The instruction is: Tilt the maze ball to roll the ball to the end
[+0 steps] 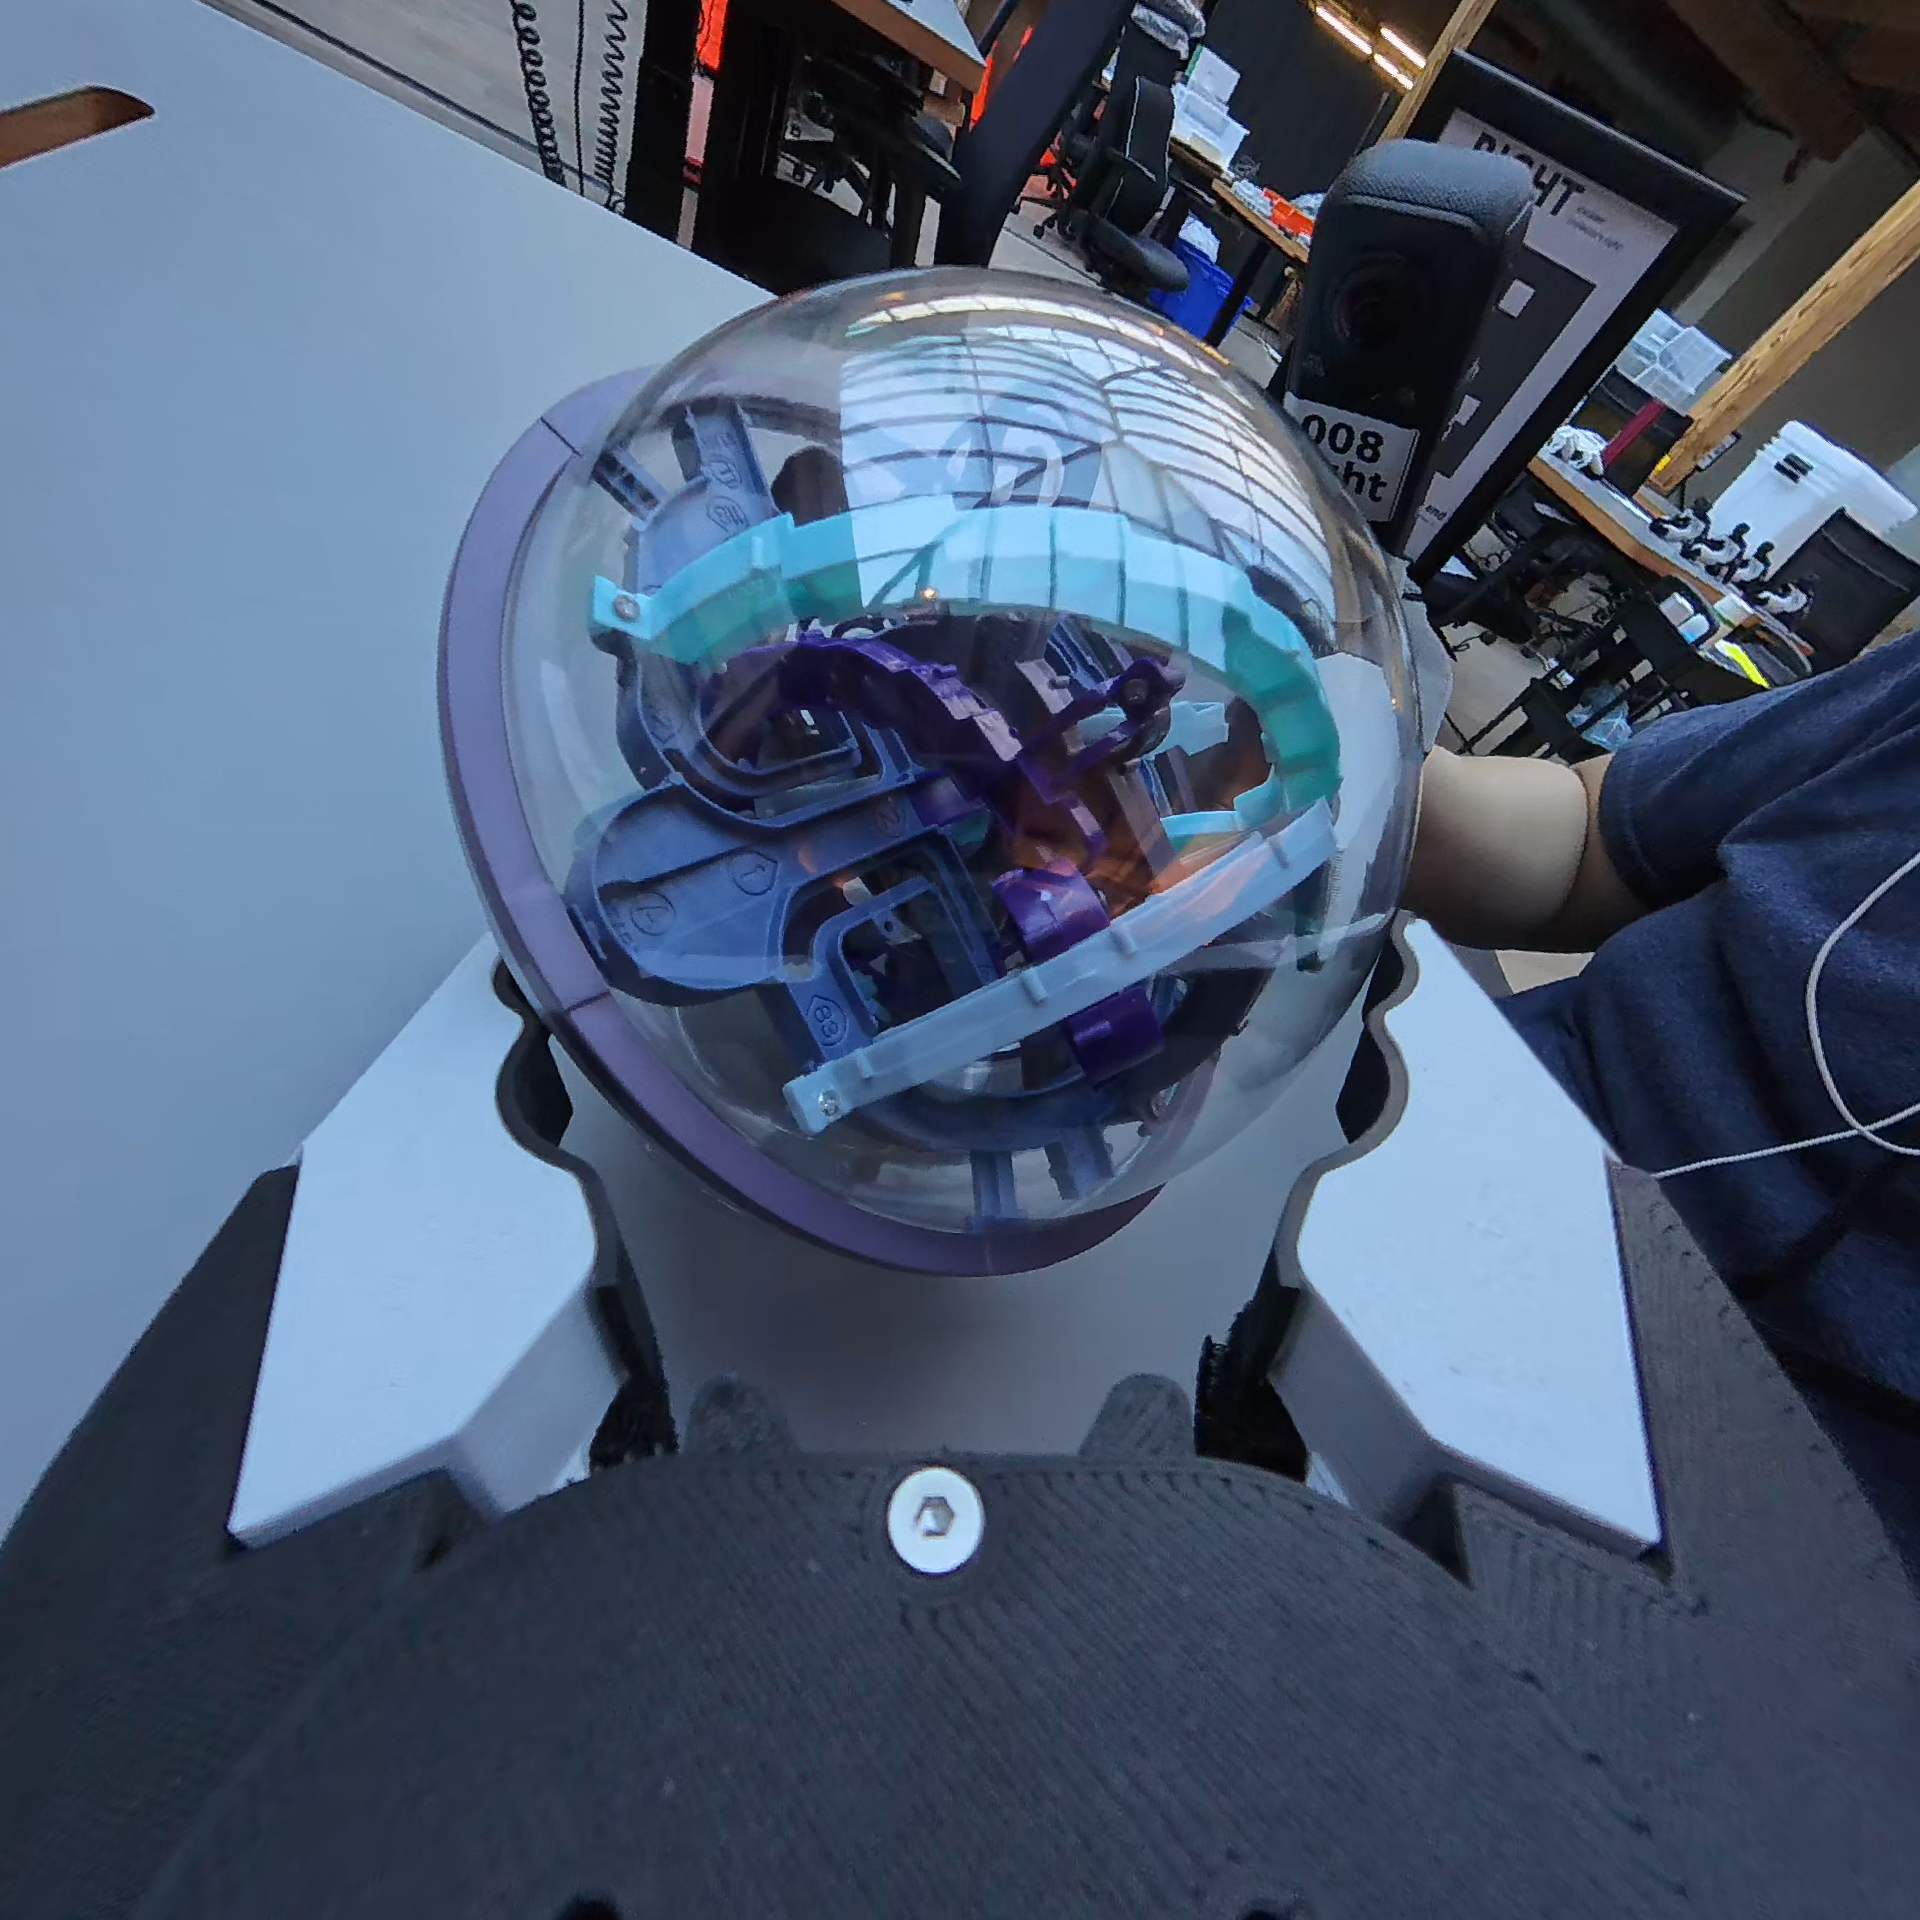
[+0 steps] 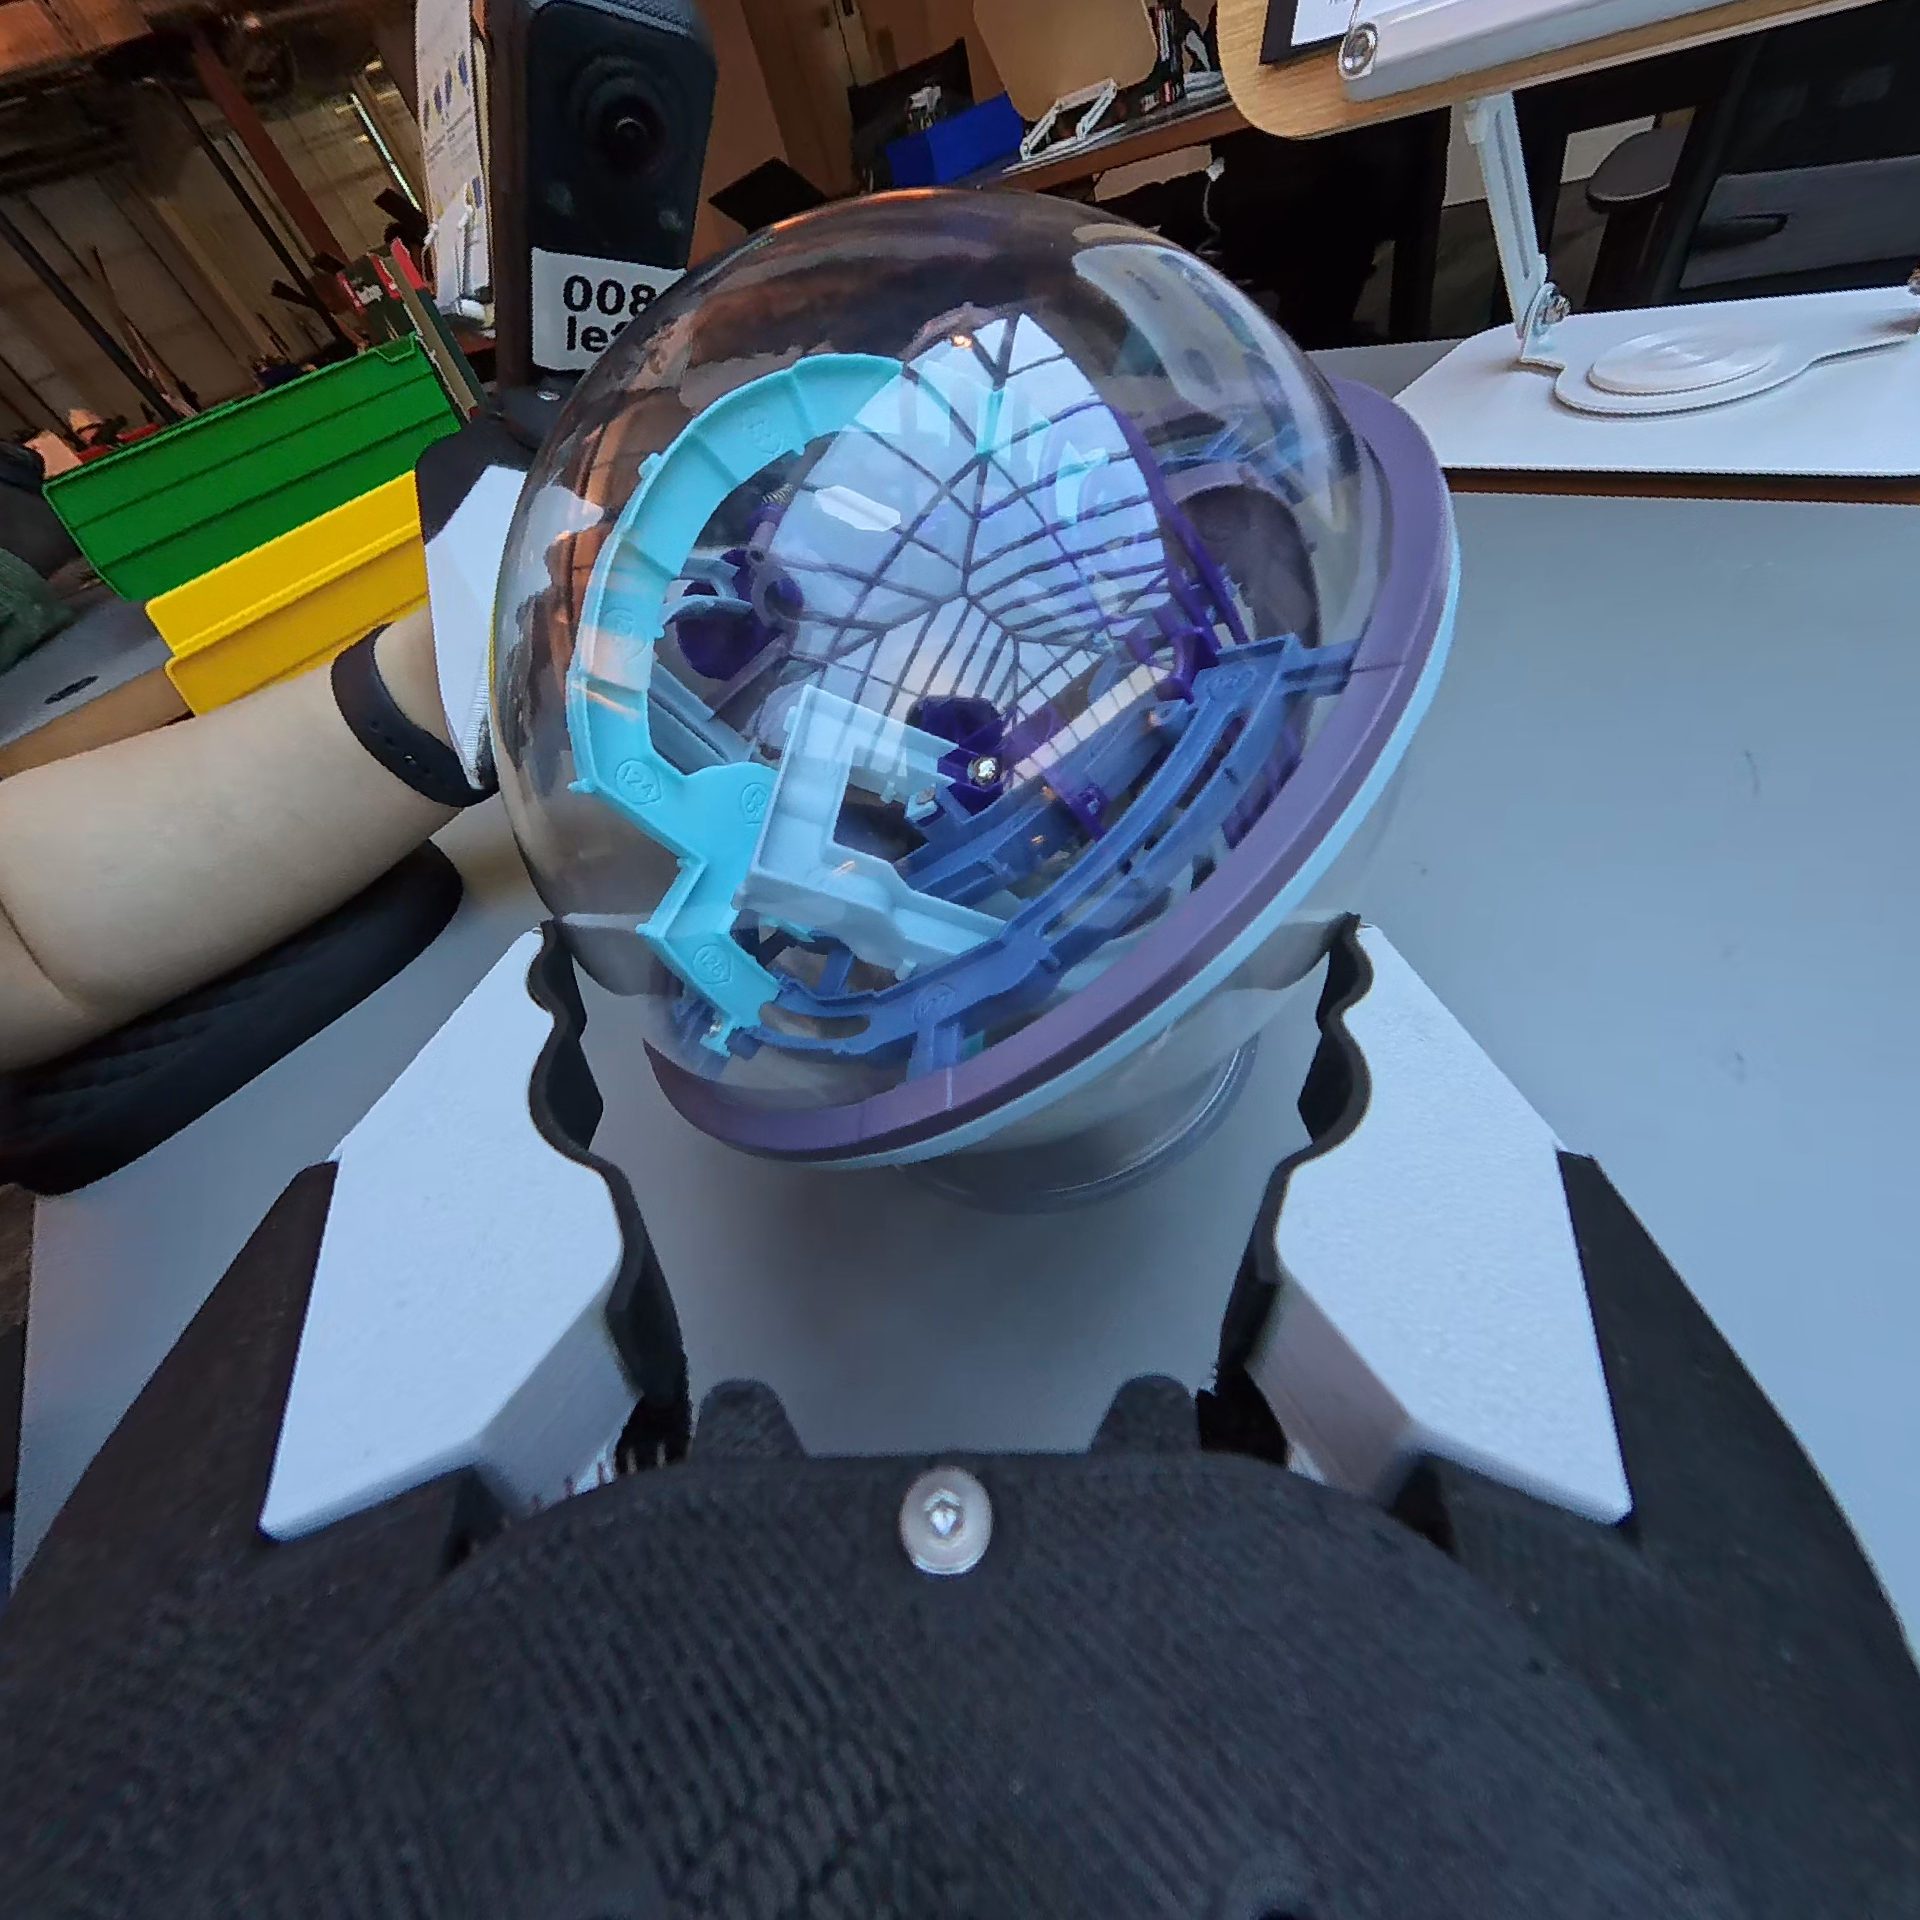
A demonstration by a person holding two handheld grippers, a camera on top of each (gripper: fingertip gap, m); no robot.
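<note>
Clear plastic formed the maze ball (image 1: 935,769), which sat tilted between both spread tongs, left tongs (image 1: 940,997) and right tongs (image 2: 940,997), over the pale counter (image 2: 1662,831). Whether the pads actually pinched it, I could not tell. Such a slick shell could have slipped; overtilting might have dropped the small steel ball (image 2: 983,769) off its track.

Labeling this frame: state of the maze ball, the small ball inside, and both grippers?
maze ball: closed, tilted, purple rim slanted, held off the table between both grippers.
steel ball: sitting on a purple track piece inside.
left gripper: fingers spread wide, cradling the sphere.
right gripper: fingers spread wide against the sphere.
</note>
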